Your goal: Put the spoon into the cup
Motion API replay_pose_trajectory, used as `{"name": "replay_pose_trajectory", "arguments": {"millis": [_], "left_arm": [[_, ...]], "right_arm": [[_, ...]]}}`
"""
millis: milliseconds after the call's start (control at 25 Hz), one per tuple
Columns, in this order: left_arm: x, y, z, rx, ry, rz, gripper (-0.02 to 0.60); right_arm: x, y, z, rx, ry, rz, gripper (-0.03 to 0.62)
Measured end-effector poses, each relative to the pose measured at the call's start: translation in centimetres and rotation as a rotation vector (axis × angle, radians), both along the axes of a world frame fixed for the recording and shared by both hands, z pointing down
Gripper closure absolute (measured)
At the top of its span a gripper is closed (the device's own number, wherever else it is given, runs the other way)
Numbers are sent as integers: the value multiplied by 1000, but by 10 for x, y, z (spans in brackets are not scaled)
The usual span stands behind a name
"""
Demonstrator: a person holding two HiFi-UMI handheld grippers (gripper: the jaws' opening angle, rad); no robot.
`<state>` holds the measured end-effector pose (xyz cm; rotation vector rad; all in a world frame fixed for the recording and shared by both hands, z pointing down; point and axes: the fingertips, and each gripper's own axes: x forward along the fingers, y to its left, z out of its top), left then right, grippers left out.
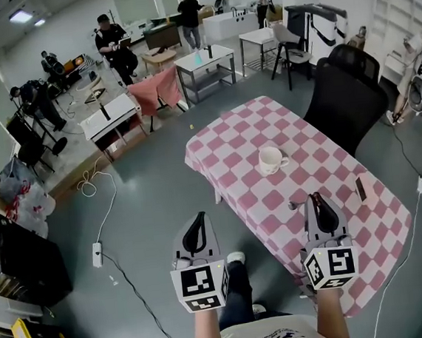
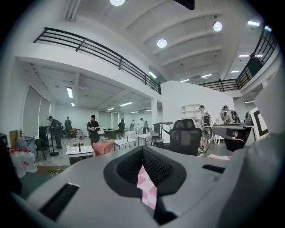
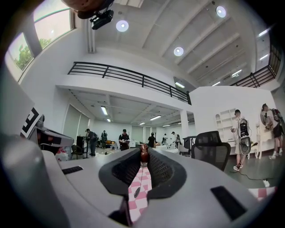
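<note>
My right gripper (image 1: 315, 199), jaws clenched on the slim brown-tipped spoon (image 3: 143, 154), has the white ceramic cup (image 1: 271, 159) at 11 o'clock. My left gripper (image 1: 199, 219), jaws closed and empty, is farther away.

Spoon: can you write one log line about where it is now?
right gripper: shut on spoon | left gripper: shut, empty | cup: upright on table, no spoon inside yet

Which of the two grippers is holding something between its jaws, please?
The right gripper: a spoon with a dark red handle is pinched at the tips of its jaws. The left gripper has its jaws together with nothing between them.
</note>
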<state>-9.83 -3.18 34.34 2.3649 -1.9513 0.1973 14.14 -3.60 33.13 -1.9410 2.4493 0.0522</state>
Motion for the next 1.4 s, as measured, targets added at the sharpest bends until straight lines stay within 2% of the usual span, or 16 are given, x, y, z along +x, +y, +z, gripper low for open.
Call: {"name": "replay_pose_trajectory", "arguments": {"millis": [520,920,1160,1400], "left_arm": [[0,-174,-4,19,-7,126,568],[4,-313,2,-11,-7,257,568],[6,-371,22,-42,-2,297,568],[15,-395,37,-81,1,334,568]], "right_arm": [[-9,-149,3,2,2,94,540],[-16,-266,10,-37,16,201,540],[-13,-311,28,-69,16,249,540],[-8,-331,45,-120,25,279,540]]}}
